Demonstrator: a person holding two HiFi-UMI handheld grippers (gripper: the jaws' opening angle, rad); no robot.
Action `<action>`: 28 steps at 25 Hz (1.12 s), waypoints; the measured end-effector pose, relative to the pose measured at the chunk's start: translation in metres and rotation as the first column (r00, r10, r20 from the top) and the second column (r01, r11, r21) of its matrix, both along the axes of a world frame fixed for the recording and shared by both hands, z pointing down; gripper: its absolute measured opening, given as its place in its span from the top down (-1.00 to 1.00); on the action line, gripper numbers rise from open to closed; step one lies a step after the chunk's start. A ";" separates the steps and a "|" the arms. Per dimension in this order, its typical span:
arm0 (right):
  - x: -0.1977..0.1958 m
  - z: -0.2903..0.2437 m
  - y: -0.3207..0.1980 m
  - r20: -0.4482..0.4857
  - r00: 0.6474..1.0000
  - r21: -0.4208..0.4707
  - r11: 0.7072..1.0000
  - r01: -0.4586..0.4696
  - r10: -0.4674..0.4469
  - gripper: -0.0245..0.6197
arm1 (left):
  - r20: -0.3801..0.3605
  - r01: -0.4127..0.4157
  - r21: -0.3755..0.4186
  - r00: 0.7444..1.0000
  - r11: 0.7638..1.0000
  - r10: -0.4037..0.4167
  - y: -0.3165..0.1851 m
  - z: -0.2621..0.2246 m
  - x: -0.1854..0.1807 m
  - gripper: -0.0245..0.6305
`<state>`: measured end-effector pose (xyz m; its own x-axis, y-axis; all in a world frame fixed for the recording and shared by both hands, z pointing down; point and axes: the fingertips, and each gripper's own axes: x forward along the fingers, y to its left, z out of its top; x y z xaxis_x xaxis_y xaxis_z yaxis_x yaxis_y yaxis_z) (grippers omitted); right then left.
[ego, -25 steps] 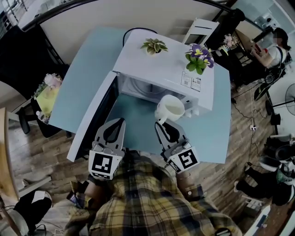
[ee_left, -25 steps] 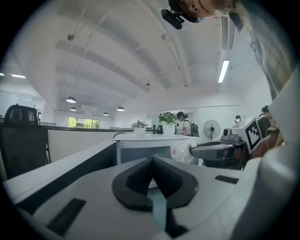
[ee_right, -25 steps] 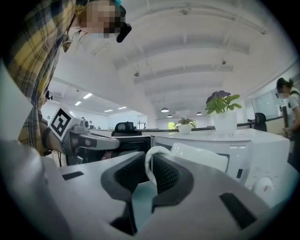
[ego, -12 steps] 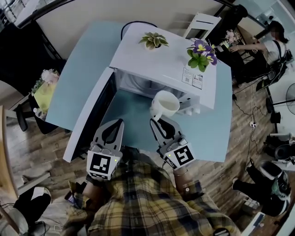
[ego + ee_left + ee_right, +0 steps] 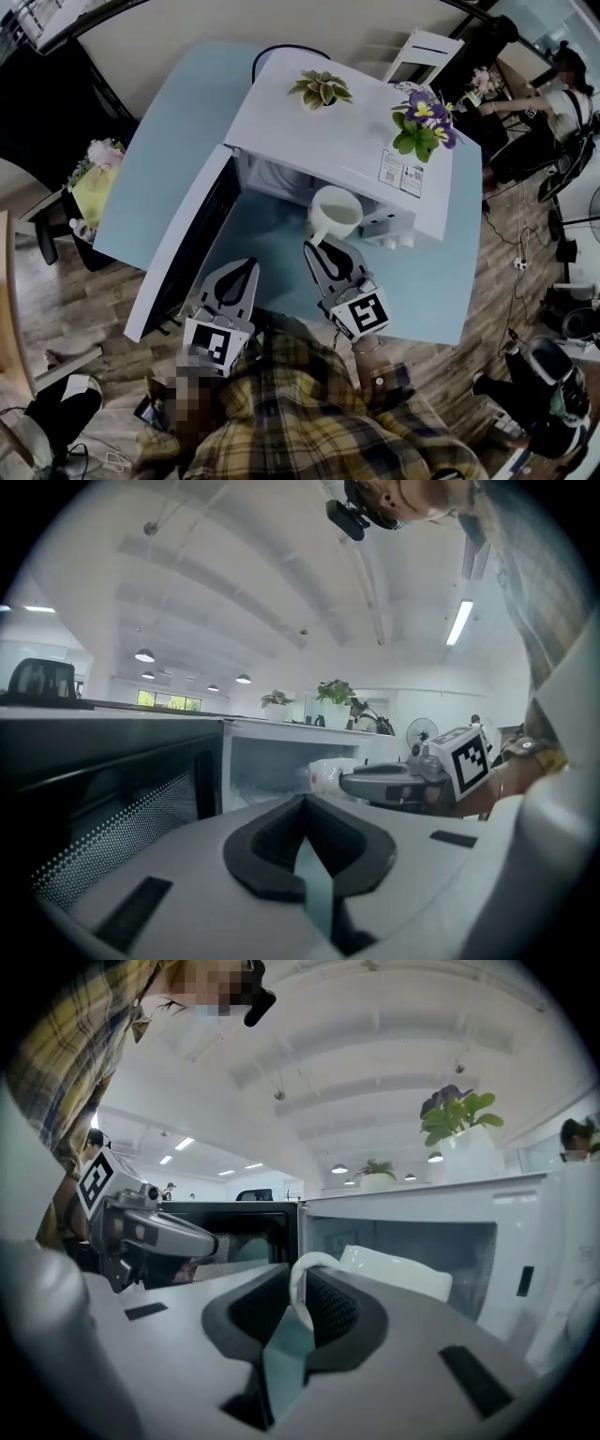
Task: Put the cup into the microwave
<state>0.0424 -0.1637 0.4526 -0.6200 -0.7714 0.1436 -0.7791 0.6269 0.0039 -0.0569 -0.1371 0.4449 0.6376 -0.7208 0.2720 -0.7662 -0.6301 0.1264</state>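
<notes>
A white cup (image 5: pixel 336 214) hangs in front of the open mouth of the white microwave (image 5: pixel 328 131), just right of the middle. My right gripper (image 5: pixel 323 248) is shut on the cup's handle (image 5: pixel 300 1283); in the right gripper view the cup (image 5: pixel 394 1274) stands before the cavity (image 5: pixel 412 1237). My left gripper (image 5: pixel 249 268) hovers shut and empty over the table left of it, beside the open door (image 5: pixel 183 248). From the left gripper view the cup (image 5: pixel 323 775) and the right gripper (image 5: pixel 352 782) show at the right of the cavity (image 5: pixel 272 766).
A small succulent (image 5: pixel 320 91) and a pot of purple flowers (image 5: pixel 422 122) stand on the microwave's top. The light-blue table (image 5: pixel 169 159) carries the microwave. A flower bunch (image 5: pixel 98 178) lies at the left, a white chair (image 5: pixel 422 52) behind, a person (image 5: pixel 562 94) sits at back right.
Both grippers have sunk a little, the right one still holding the cup by its handle. The cup now sits lower, level with the microwave's mouth.
</notes>
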 end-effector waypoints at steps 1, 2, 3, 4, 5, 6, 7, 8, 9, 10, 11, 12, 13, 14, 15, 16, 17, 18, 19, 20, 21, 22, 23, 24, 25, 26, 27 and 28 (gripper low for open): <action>-0.001 0.003 -0.004 -0.003 1.000 0.000 1.000 0.004 -0.004 0.74 | -0.002 -0.001 -0.004 1.000 1.000 0.001 -0.001 0.001 0.002 0.95; -0.002 0.006 -0.007 -0.007 1.000 0.000 1.000 0.008 -0.008 0.74 | -0.003 -0.002 -0.007 1.000 1.000 0.002 -0.002 0.001 0.003 0.95; -0.003 0.009 -0.011 -0.012 1.000 0.000 1.000 0.014 -0.014 0.74 | -0.004 -0.001 -0.008 1.000 1.000 0.001 -0.003 0.001 0.004 0.95; -0.004 0.011 -0.014 -0.016 1.000 0.000 1.000 0.019 -0.019 0.74 | -0.004 0.002 -0.007 1.000 1.000 -0.002 -0.004 0.002 0.005 0.95; -0.005 0.014 -0.017 -0.019 1.000 0.001 1.000 0.025 -0.025 0.74 | -0.002 0.006 -0.005 1.000 1.000 -0.006 -0.005 0.003 0.005 0.95; -0.006 0.016 -0.020 -0.020 0.999 0.001 1.000 0.030 -0.030 0.74 | 0.000 0.009 -0.004 1.000 1.000 -0.009 -0.006 0.004 0.004 0.95; -0.008 0.018 -0.023 -0.020 0.999 0.003 0.999 0.035 -0.035 0.74 | 0.001 0.009 -0.007 1.000 1.000 -0.009 -0.007 0.005 0.005 0.95; -0.009 0.019 -0.026 -0.021 0.999 0.004 0.999 0.038 -0.038 0.74 | 0.003 0.007 -0.011 1.000 1.000 -0.007 -0.007 0.006 0.005 0.95; -0.011 0.021 -0.028 -0.021 0.999 0.005 0.999 0.041 -0.040 0.74 | 0.004 0.006 -0.014 1.000 1.000 -0.006 -0.008 0.008 0.006 0.95; -0.011 0.023 -0.031 -0.021 0.999 0.006 0.999 0.042 -0.042 0.74 | 0.005 0.005 -0.017 1.000 1.000 -0.005 -0.008 0.009 0.007 0.95; -0.012 0.024 -0.033 -0.021 0.999 0.008 0.999 0.043 -0.043 0.74 | 0.006 0.003 -0.019 1.000 1.000 -0.003 -0.008 0.011 0.007 0.95; -0.012 0.026 -0.036 -0.020 0.999 0.011 0.999 0.043 -0.043 0.74 | 0.007 0.001 -0.020 1.000 1.000 -0.001 -0.009 0.013 0.009 0.95; -0.012 0.028 -0.038 -0.021 0.999 0.014 0.999 0.044 -0.044 0.74 | 0.007 -0.001 -0.022 1.000 1.000 0.001 -0.009 0.015 0.010 0.95; -0.013 0.029 -0.041 -0.024 0.999 0.016 0.999 0.045 -0.044 0.74 | 0.007 -0.002 -0.023 1.000 1.000 0.003 -0.010 0.017 0.011 0.95; -0.013 0.031 -0.044 -0.029 0.999 0.019 0.999 0.046 -0.046 0.74 | 0.008 -0.005 -0.024 1.000 1.000 0.005 -0.010 0.018 0.011 0.95; -0.013 0.033 -0.046 -0.036 0.998 0.022 0.999 0.049 -0.048 0.74 | 0.010 -0.008 -0.026 1.000 1.000 0.008 -0.010 0.019 0.012 0.95; -0.014 0.034 -0.048 -0.043 0.998 0.025 0.998 0.051 -0.050 0.74 | 0.012 -0.011 -0.027 1.000 1.000 0.011 -0.011 0.020 0.013 0.95; -0.015 0.035 -0.049 -0.050 0.997 0.029 0.998 0.054 -0.052 0.74 | 0.012 -0.013 -0.028 1.000 1.000 0.013 -0.011 0.021 0.013 0.95; -0.015 0.036 -0.051 -0.056 0.997 0.033 0.998 0.055 -0.053 0.74 | 0.011 -0.014 -0.029 1.000 0.999 0.014 -0.011 0.021 0.013 0.95; -0.016 0.037 -0.052 -0.060 0.997 0.036 0.998 0.054 -0.052 0.74 | 0.009 -0.015 -0.030 1.000 0.999 0.015 -0.011 0.022 0.013 0.95; -0.015 0.038 -0.054 -0.064 0.997 0.040 0.998 0.052 -0.049 0.74 | 0.008 -0.015 -0.031 1.000 0.999 0.015 -0.012 0.023 0.013 0.95; -0.015 0.038 -0.056 -0.067 0.997 0.043 0.998 0.048 -0.045 0.74 | 0.006 -0.015 -0.033 1.000 0.999 0.015 -0.012 0.024 0.013 0.95; -0.015 0.039 -0.057 -0.068 0.997 0.048 0.998 0.044 -0.040 0.74 | 0.005 -0.015 -0.036 1.000 0.999 0.015 -0.012 0.025 0.013 0.95; -0.015 0.039 -0.059 -0.068 0.997 0.053 0.998 0.039 -0.035 0.74 | 0.004 -0.014 -0.039 1.000 0.999 0.015 -0.012 0.027 0.012 0.95; -0.015 0.040 -0.061 -0.067 0.997 0.058 0.998 0.033 -0.029 0.74 | 0.005 -0.015 -0.042 1.000 0.999 0.015 -0.012 0.029 0.012 0.95; -0.014 0.041 -0.063 -0.070 0.997 0.064 0.998 0.027 -0.022 0.74 | 0.007 -0.016 -0.045 1.000 0.999 0.016 -0.012 0.030 0.012 0.95; -0.014 0.042 -0.065 -0.076 0.997 0.069 0.997 0.021 -0.015 0.74 | 0.007 -0.018 -0.047 1.000 0.999 0.018 -0.011 0.031 0.013 0.95; -0.014 0.043 -0.067 -0.084 0.996 0.073 0.997 0.015 -0.009 0.74 | 0.007 -0.020 -0.048 1.000 0.999 0.020 -0.011 0.032 0.013 0.95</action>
<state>0.0280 -0.2304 0.4954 -0.6174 -0.7744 0.1385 -0.7667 0.6317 0.1147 -0.0436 -0.1485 0.4772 0.6497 -0.6939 0.3106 -0.7544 -0.6387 0.1513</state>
